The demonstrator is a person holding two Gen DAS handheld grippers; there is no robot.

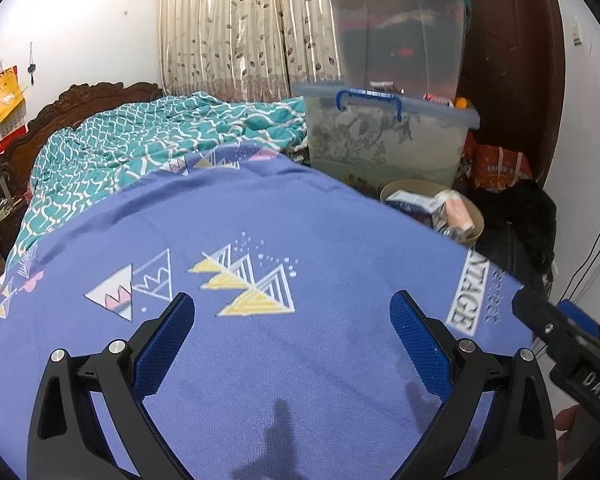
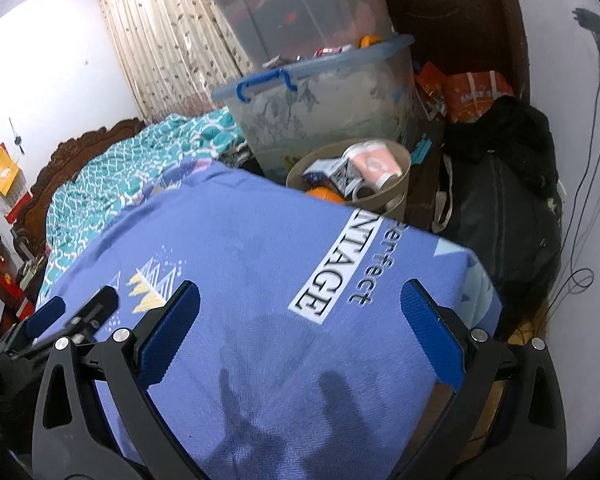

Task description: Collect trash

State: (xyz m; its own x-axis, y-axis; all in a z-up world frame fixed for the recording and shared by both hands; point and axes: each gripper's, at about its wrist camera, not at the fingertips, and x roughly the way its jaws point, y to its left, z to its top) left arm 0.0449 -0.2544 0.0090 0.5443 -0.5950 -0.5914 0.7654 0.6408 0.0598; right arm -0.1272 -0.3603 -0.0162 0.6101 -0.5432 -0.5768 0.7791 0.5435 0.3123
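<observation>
A beige round bin (image 2: pixel 396 196) stands beyond the far edge of the bed, holding a pink paper cup (image 2: pixel 374 166), a printed carton (image 2: pixel 342 178) and something orange (image 2: pixel 326 195). In the left wrist view the same bin (image 1: pixel 478 222) peeks over the bed edge with the cup (image 1: pixel 458 212) inside. My left gripper (image 1: pixel 292 312) hovers open over the purple bedsheet (image 1: pixel 260 208) with nothing between its fingers. My right gripper (image 2: pixel 300 300) is open too, empty, over the sheet's printed lettering (image 2: pixel 332 268). Each gripper shows at the edge of the other's view.
Stacked clear storage boxes (image 1: pixel 392 132) stand behind the bin. A black bag (image 2: pixel 500 208) and orange bags (image 2: pixel 476 92) lie to the right by a brown door (image 1: pixel 512 60). A teal blanket (image 1: pixel 148 140) covers the bed's far half. Cables (image 2: pixel 580 220) hang down the right wall.
</observation>
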